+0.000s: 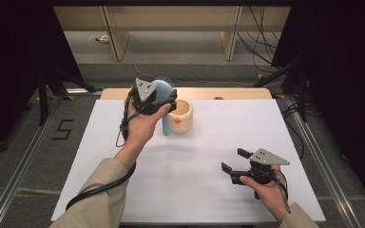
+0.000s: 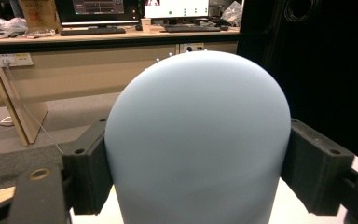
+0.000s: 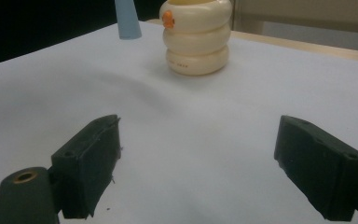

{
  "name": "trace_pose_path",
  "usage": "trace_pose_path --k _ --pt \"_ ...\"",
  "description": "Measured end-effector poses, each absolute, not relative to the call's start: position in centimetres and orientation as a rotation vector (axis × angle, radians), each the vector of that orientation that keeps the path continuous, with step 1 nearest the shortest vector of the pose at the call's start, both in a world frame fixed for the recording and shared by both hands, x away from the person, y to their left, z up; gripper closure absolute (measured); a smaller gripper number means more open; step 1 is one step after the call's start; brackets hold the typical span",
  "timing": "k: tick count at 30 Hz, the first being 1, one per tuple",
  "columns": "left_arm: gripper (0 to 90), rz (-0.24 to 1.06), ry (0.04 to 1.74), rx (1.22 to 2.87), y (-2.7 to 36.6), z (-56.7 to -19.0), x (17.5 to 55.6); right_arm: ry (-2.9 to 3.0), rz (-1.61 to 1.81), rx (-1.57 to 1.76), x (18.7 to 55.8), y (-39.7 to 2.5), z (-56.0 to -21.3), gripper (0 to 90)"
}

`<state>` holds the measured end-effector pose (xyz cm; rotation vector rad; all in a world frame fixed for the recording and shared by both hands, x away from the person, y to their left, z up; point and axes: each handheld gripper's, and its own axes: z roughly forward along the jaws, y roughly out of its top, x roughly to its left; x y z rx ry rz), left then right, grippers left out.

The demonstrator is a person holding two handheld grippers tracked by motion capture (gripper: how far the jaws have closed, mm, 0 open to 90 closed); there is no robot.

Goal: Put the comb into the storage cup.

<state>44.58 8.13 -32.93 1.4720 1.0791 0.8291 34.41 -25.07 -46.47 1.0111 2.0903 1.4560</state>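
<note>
My left gripper [image 1: 159, 98] is raised over the far part of the white table [image 1: 218, 133], shut on a light-blue hairbrush [image 1: 166, 121]. The brush's head sits between the jaws, bristles show at its top edge, and its handle hangs down to the left of a cream ringed cup [image 1: 184, 117] with an orange spot. In the left gripper view the brush's smooth rounded back [image 2: 196, 135] is pressed between both pads. My right gripper [image 1: 233, 159] rests low at the near right, open, with nothing between its fingers. From the right gripper view, the cup [image 3: 196, 42] and the handle tip [image 3: 127, 21] lie ahead of that gripper [image 3: 205, 168].
A black cable [image 1: 97, 187] trails from the left gripper along the sleeve. Wooden desk legs [image 1: 116, 42] and cables stand beyond the table's far edge. Dark curtains flank both sides. A floor mark "5" [image 1: 62, 129] lies to the left.
</note>
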Motion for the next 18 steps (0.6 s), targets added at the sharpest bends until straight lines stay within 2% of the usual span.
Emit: trace_pose_path --k 18 --pt "19.7 0.831 1.081 1.463 8.33 -32.49 44.82 2.096 1.453 1.014 34.40 -25.18 -46.57 15.3"
